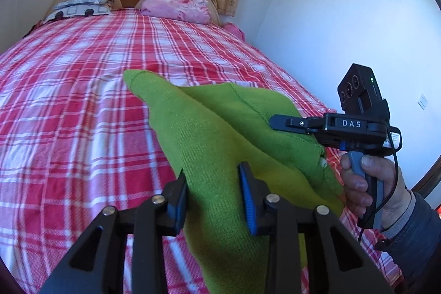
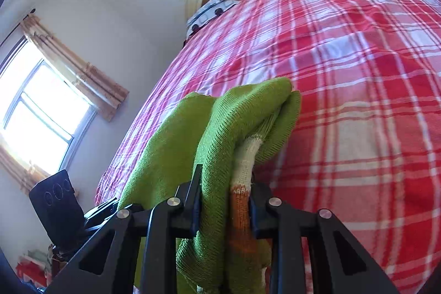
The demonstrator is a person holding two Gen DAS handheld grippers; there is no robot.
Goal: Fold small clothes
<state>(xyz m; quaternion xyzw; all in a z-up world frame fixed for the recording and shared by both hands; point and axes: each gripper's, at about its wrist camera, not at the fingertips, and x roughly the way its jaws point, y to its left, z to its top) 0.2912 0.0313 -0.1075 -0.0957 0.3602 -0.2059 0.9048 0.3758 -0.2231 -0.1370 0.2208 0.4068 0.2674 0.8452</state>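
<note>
With the green knit garment (image 1: pixel 220 134) held above the checked bedspread (image 1: pixel 69 101) at frame centre, clamped in both the left gripper (image 1: pixel 213 183) and the right gripper (image 2: pixel 224 197), equal tension should be kept before lowering.

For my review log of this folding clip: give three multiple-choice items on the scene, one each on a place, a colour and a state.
1. Where is the pink pillow?
A. by the headboard
B. on the floor
C. in a gripper

2. What colour is most of the sweater?
A. blue
B. green
C. black

3. What is the left gripper doing?
A. hanging open, holding nothing
B. holding the sweater
C. holding a pillow

Answers: 1 A, it lies at the far end of the bed; 2 B, the knit is green; 3 B, the cloth runs between its fingers.
</note>
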